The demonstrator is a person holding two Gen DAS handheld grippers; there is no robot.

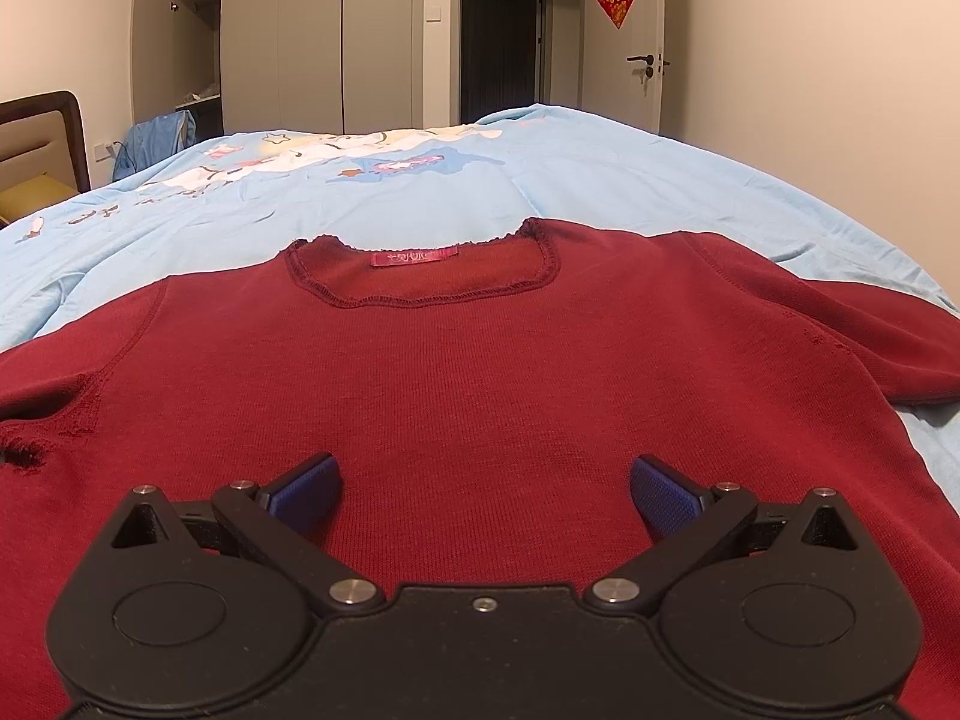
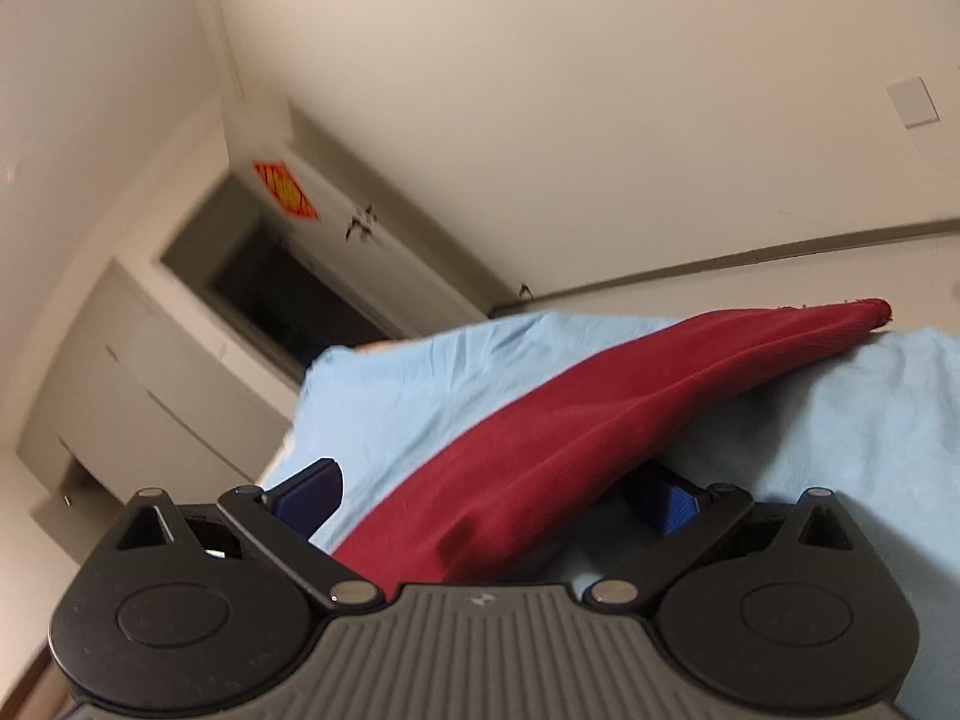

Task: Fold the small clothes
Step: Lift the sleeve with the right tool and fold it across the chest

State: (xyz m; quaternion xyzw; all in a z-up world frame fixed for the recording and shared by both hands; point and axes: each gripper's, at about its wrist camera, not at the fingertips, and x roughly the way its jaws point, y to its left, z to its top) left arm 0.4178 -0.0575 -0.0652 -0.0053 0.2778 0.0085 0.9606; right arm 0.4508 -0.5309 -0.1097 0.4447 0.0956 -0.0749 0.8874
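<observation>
We see the dark red knit top (image 1: 480,372) spread flat on the light blue bedspread (image 1: 690,180), neckline away from us, left gripper (image 1: 483,489) hovering over its lower body with jaws wide and nothing held. Right gripper (image 2: 486,495) is tilted, jaws wide too, with a sleeve (image 2: 600,414) lying between the blue pads (image 2: 312,492), not clamped.

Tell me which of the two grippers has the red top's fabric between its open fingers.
The right gripper: an edge of the red top runs between its spread fingers. The left gripper is open above the flat front, nothing between its fingers.
</observation>
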